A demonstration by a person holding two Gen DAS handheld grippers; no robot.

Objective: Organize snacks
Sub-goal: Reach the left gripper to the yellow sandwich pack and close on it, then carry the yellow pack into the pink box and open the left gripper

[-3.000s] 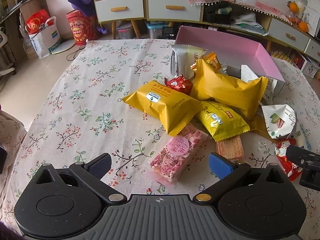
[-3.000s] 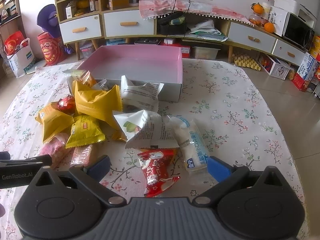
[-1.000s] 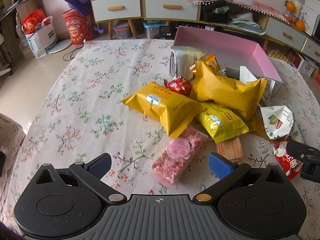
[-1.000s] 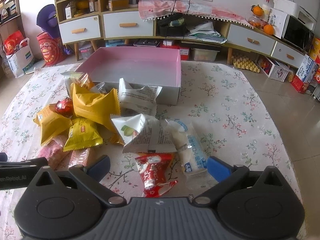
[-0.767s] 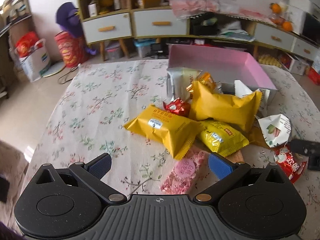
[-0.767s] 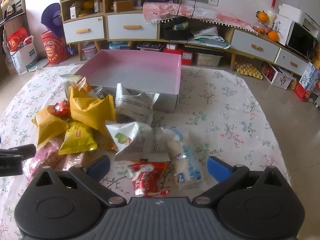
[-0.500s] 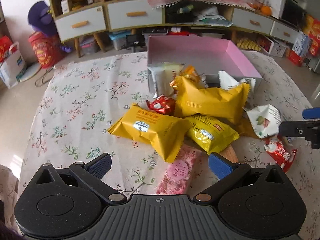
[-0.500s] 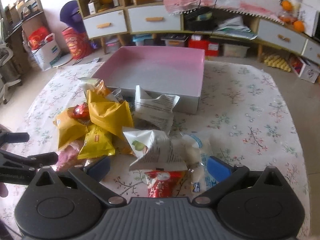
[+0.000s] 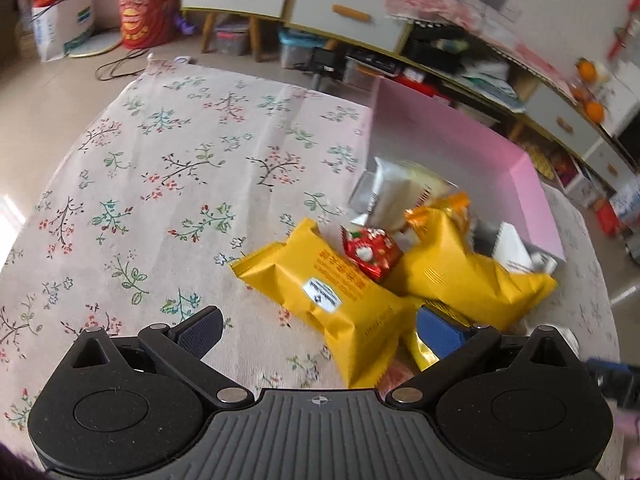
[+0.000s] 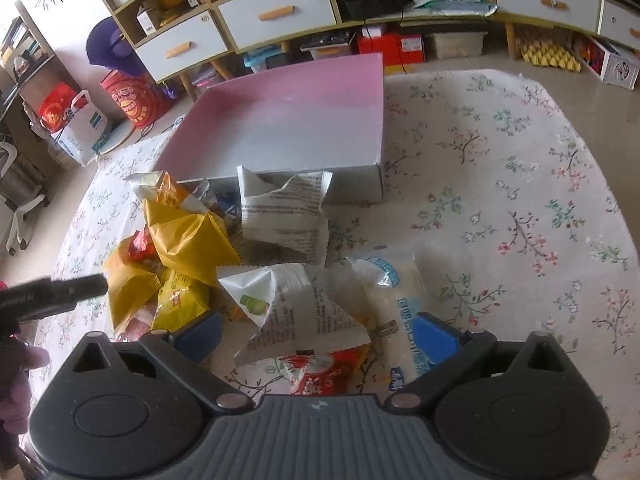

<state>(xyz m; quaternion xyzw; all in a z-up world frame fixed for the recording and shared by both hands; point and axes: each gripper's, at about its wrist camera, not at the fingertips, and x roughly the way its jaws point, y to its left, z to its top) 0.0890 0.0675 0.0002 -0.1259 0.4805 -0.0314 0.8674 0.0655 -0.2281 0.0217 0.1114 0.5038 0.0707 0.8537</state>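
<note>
A heap of snack packs lies on the flowered tablecloth in front of an empty pink box [image 9: 452, 140] [image 10: 296, 120]. My left gripper [image 9: 318, 330] is open, with the nearest yellow pack [image 9: 336, 300] between its fingers. A small red pack [image 9: 370, 250] and a larger yellow pack [image 9: 468, 276] lie behind it. My right gripper [image 10: 316, 334] is open over a white triangular pack [image 10: 304, 312], a red pack [image 10: 316, 372] and a clear white pack [image 10: 394, 300]. Another white pack [image 10: 284, 212] leans at the box front.
The tablecloth [image 9: 160, 184] is bare on the left and on the right [image 10: 520, 208]. Low cabinets with drawers [image 10: 276, 16], bags [image 9: 60, 24] and clutter stand on the floor beyond the table. The left gripper's arm [image 10: 52, 292] shows at the right wrist view's left edge.
Both grippers have moved forward and lower toward the pile. The left one swung left and now straddles the nearest yellow pack. Both stay open.
</note>
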